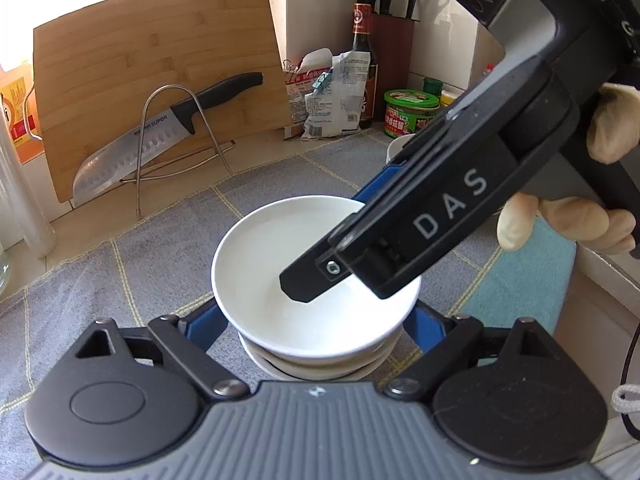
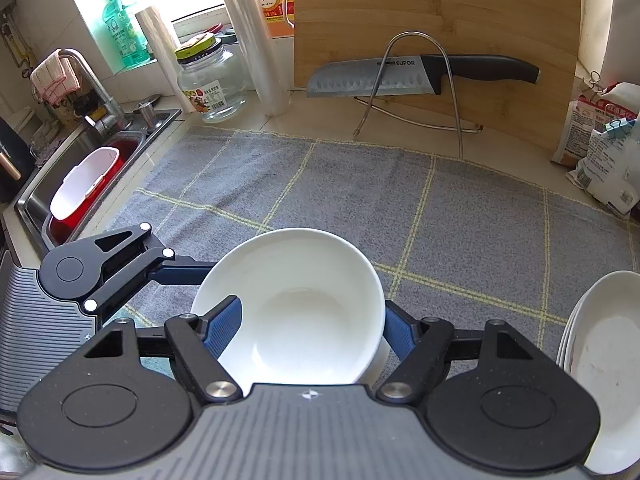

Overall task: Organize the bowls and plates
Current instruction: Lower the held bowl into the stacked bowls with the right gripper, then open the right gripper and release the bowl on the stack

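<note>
Steel sink (image 2: 36,196), far left: holds a red basin (image 2: 120,152) with a white tub (image 2: 84,180) in it. A green soap bottle (image 2: 120,28) stands on the sill behind.

Glass jar (image 2: 212,80), yellow-green lid, at the counter's back edge.

Grey checked cloth (image 2: 480,208): covers the counter and carries the items below.

Left gripper (image 1: 316,316): fingers set wide, one on each side of a stack of white bowls (image 1: 316,368). The pads are hidden, so whether they press cannot be told.

White bowl (image 2: 296,304), centre of the cloth: topmost, over the stack, tilted slightly. Whether it rests on the bowl beneath cannot be told.

Right gripper (image 2: 312,320): clamped on that top bowl, one finger inside and the other against its outer wall. A hand (image 1: 568,220) holds the grip.

Bamboo cutting board (image 2: 440,20), leaning at the back wall, with a knife (image 2: 400,74) on a wire rack (image 2: 452,92) before it.

White plates (image 2: 600,360), stacked at the far right edge.
</note>
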The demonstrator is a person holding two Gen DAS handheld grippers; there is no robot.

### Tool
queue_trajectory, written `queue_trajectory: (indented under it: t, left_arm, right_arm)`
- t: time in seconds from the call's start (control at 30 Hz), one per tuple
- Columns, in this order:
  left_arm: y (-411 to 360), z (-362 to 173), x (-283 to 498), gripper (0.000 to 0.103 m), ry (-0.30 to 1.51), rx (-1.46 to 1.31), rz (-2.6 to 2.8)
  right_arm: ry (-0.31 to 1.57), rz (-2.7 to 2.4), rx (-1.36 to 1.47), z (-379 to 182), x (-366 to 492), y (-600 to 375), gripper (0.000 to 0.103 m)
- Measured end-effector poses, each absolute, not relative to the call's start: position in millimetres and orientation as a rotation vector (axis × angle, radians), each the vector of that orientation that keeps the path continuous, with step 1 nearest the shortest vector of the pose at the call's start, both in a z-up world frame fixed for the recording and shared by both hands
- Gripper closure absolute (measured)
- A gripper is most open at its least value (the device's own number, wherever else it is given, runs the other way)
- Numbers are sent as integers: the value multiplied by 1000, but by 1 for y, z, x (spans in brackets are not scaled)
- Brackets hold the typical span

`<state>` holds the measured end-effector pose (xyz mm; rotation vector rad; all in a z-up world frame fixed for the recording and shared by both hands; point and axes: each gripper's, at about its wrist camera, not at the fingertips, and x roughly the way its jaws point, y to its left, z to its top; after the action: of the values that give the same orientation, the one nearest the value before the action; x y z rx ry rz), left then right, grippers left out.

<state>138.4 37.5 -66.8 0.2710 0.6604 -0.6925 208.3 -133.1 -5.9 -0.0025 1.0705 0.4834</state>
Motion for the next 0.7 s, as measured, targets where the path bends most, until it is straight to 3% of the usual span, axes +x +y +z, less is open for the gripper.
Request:
queue_trajectory:
  t: [0.7]
  left_arm:
    - [33,-73,145,8,676,269,-705]
  right_arm:
    - [1079,480,2,-10,209,-136,22]
